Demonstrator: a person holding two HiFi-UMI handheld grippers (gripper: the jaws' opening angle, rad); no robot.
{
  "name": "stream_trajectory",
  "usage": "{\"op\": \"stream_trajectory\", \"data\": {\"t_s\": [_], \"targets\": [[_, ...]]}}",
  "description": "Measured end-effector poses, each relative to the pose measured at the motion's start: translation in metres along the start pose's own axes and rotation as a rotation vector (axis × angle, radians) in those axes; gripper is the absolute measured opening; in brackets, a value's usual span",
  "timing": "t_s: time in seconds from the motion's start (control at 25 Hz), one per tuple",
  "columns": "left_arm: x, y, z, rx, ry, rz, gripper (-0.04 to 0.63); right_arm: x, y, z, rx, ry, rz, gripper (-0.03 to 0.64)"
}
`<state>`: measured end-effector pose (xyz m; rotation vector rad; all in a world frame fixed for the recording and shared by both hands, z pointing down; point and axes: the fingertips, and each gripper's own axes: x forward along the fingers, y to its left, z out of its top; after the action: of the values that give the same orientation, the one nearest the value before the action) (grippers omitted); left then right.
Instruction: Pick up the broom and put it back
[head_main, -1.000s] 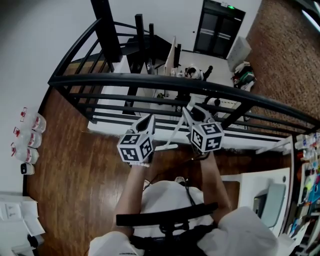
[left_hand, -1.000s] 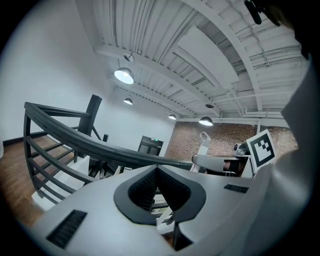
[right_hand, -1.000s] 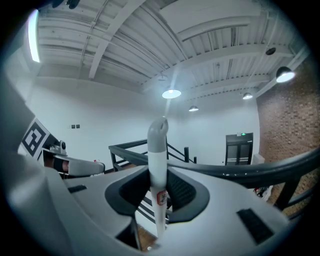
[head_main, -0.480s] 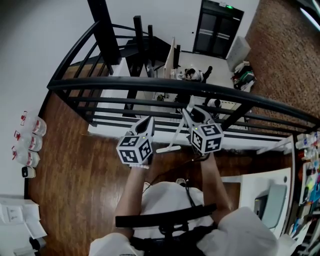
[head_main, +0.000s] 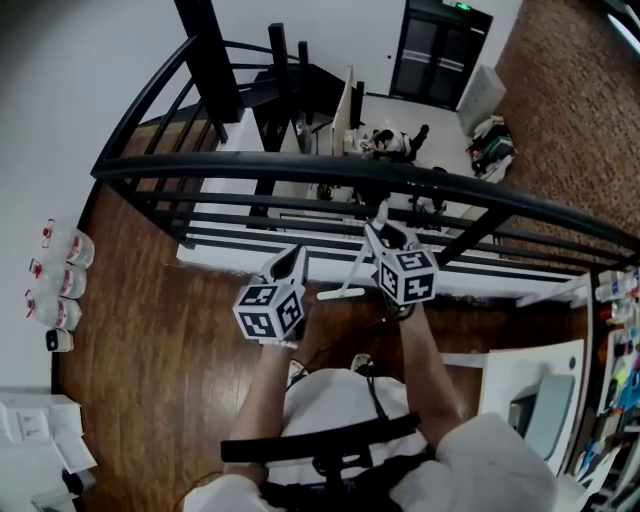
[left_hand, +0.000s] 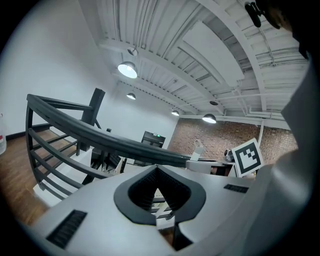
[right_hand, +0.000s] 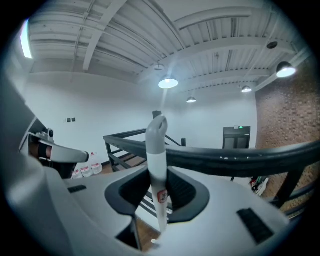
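Dark wooden floor (head_main: 150, 340) on an upper landing, bounded by a curved black railing (head_main: 330, 172). Beyond the rail a lower level is visible, with a dark double door (head_main: 435, 50) and a brick wall (head_main: 570, 100). A row of water bottles (head_main: 55, 280) stands along the white wall at the left. A white desk (head_main: 520, 370) sits at the right edge.

Right gripper (head_main: 380, 238): jaws apart and clamped on the broom (head_main: 338, 293). In the right gripper view the pale handle (right_hand: 156, 150) stands nearly upright between the black pads (right_hand: 185, 192). Its hanging loop rises above the right gripper (right_hand: 159, 172), and a small red label sits at pad level. In the head view the thin white shaft runs down and to the left from the jaws. It ends in a flat white piece low over the floorboards, between the two grippers and on the near side of the railing. Floor contact: cannot tell.

Left gripper (head_main: 290, 262): jaw tips meet in a point, and nothing is held between them (left_hand: 157, 170). It sits beside the right gripper, apart from the broom, and is aimed at the railing. The right gripper's marker cube (left_hand: 247, 156) shows at the right of the left gripper view.
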<state>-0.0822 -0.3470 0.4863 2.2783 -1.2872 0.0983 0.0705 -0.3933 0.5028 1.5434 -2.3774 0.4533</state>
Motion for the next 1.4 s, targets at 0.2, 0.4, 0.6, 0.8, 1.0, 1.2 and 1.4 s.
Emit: {"op": "stream_trajectory", "data": {"t_s": [0.2, 0.4, 0.6, 0.8, 1.0, 1.2, 1.4], "targets": [[0.01, 0.012, -0.007, -0.009, 0.027, 0.019, -0.012, 0.032, -0.014, -0.029, 0.015, 0.051, -0.002, 0.129], [0.021, 0.02, -0.019, -0.028, 0.064, 0.027, -0.012, 0.061, -0.026, -0.05, 0.024, 0.087, -0.001, 0.129], [0.03, 0.027, -0.038, -0.052, 0.104, 0.039, -0.012, 0.092, -0.035, -0.084, 0.033, 0.149, 0.005, 0.129], [0.032, 0.036, -0.057, -0.078, 0.143, 0.05, -0.012, 0.124, -0.046, -0.121, 0.044, 0.238, -0.003, 0.129], [0.038, 0.048, -0.066, -0.087, 0.16, 0.058, -0.011, 0.159, -0.053, -0.126, 0.05, 0.246, 0.014, 0.129], [0.034, 0.056, -0.065, -0.099, 0.164, 0.068, -0.012, 0.191, -0.058, -0.115, 0.058, 0.252, 0.013, 0.129], [0.031, 0.063, -0.065, -0.117, 0.16, 0.085, -0.012, 0.209, -0.065, -0.108, 0.051, 0.253, 0.006, 0.13]]}}
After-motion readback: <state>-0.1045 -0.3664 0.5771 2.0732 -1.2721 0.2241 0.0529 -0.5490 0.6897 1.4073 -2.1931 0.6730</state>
